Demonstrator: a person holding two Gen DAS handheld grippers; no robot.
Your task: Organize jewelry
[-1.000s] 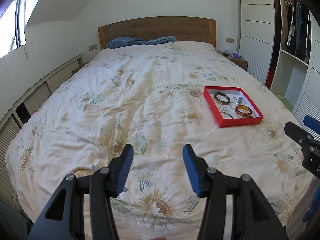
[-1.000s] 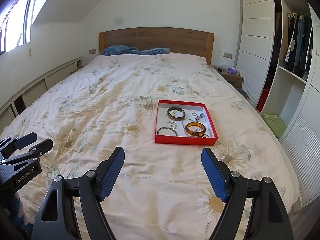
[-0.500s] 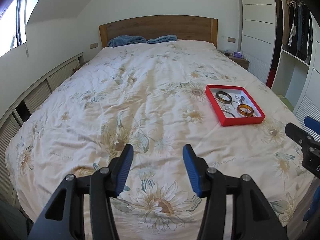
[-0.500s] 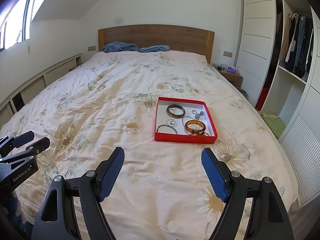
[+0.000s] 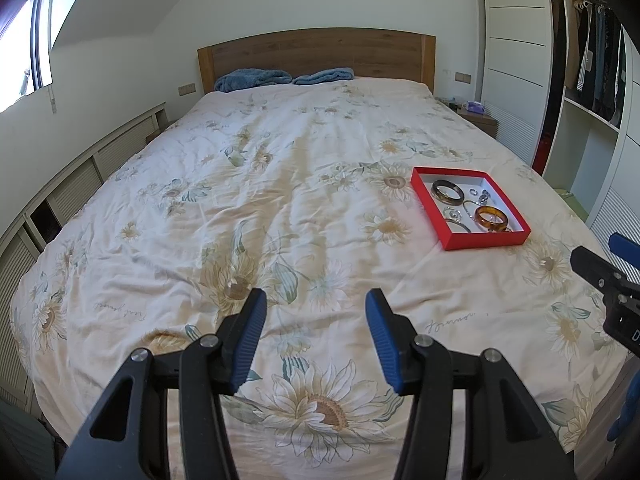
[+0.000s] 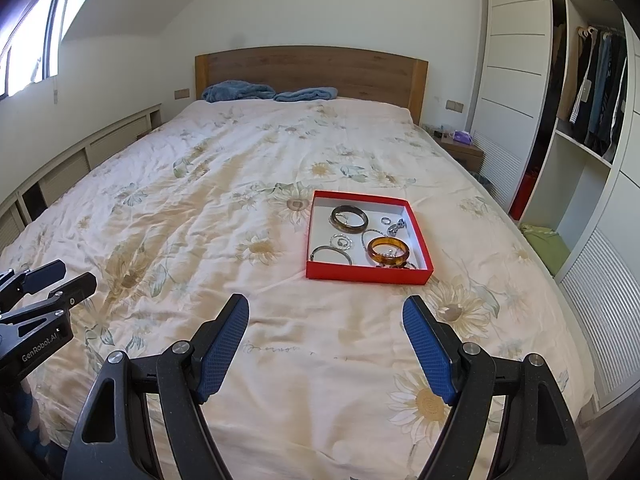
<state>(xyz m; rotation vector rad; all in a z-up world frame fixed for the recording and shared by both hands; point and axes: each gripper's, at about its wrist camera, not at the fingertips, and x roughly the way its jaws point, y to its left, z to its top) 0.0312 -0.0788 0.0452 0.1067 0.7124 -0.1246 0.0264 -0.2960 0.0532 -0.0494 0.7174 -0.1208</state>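
bedroom | floral duvet | red tray holds bangles | wardrobe right

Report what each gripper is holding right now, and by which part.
Nothing is held. The left gripper and right gripper both have empty, open jaws; the bangles lie in the red box.

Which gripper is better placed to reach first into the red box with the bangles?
The right gripper, I think. The red box lies almost straight ahead of its open jaws. For the left gripper, the same box sits far off to the side. Both grippers are empty.
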